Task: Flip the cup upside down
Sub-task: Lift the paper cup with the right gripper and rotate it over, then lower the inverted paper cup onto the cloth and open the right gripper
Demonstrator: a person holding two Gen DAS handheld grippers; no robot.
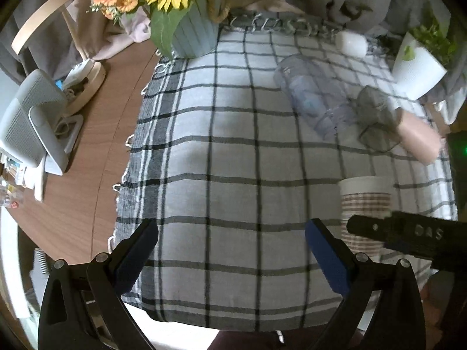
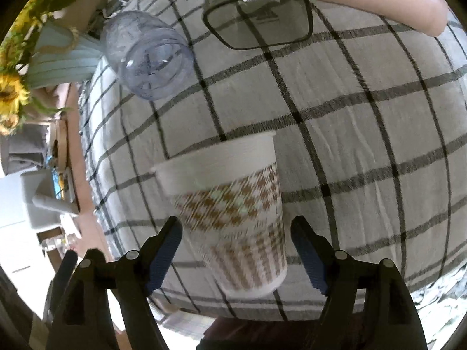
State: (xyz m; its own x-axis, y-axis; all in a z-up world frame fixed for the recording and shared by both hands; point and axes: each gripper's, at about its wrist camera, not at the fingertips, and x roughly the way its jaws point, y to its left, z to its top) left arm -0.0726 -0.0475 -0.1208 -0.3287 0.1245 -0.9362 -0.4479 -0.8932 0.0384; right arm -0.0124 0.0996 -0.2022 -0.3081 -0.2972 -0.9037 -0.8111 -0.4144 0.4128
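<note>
A white paper cup (image 2: 233, 204) with a brown houndstooth band sits between the open fingers of my right gripper (image 2: 236, 233), neither blue pad touching it. It looks blurred and tilted, wide rim away from the camera. In the left wrist view the same cup (image 1: 364, 201) stands on the checked cloth (image 1: 233, 145) at right, with the right gripper's black finger (image 1: 408, 233) across its lower part. My left gripper (image 1: 230, 239) is open and empty above the cloth.
A clear bluish plastic cup (image 2: 149, 58) lies on its side on the cloth. A dark glass tumbler (image 2: 259, 14) and a pink cylinder (image 2: 379, 3) lie behind it. A sunflower vase (image 1: 192, 32), white plant pot (image 1: 417, 64) and white desk fan (image 1: 32, 119) stand around.
</note>
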